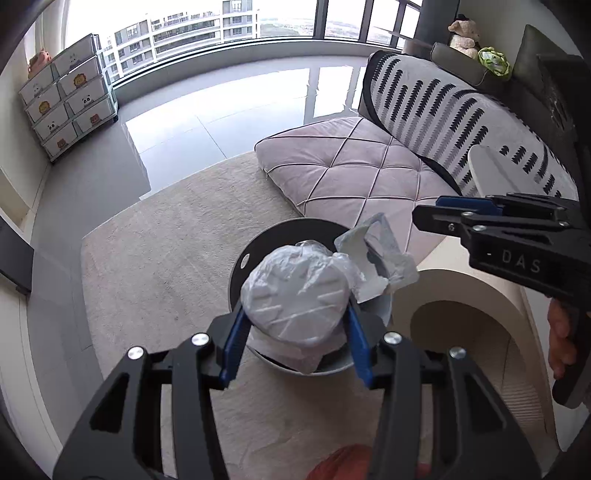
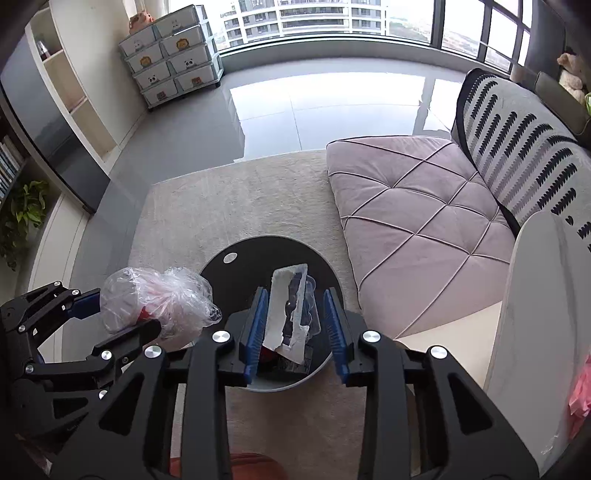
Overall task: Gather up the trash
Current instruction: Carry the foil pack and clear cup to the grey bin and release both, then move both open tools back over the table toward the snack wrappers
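Right wrist: torn wrapper (image 2: 291,314) inside the bin (image 2: 221,273).

Daylight is pouring in thru the far windows (image 1: 236,22), blowing them out to white. Glare is streaking across the glossy floor (image 2: 332,103). Fisheye is bending both views hard at the edges, w/ corners going black. Focus is staying sharp near & far.

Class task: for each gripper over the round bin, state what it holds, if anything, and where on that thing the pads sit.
Left gripper clamps the clear-wrapped bundle across its sides. Right gripper holds nothing: its pads stand apart from the torn white package.
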Demonstrator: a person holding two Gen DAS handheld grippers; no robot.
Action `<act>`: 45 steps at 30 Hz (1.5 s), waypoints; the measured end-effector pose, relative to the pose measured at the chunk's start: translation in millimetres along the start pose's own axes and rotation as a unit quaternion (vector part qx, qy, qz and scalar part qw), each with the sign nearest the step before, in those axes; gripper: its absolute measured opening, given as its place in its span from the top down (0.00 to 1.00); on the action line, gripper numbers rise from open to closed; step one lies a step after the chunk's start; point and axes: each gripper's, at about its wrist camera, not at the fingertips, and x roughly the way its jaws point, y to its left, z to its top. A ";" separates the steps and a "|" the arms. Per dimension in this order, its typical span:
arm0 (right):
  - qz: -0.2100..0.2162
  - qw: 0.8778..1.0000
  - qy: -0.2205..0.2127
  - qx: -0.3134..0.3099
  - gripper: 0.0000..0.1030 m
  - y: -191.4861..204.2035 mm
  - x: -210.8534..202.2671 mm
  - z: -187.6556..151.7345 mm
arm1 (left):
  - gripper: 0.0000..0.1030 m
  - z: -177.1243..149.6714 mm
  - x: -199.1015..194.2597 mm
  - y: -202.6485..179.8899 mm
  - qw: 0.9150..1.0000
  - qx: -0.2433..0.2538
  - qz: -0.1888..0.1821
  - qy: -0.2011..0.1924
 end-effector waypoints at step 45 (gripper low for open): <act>-0.309 0.855 -0.099 0.404 0.48 -255.4 -270.9 -316.1 | 0.28 -32.1 -46.9 -395.3 0.946 0.282 -0.145 -0.061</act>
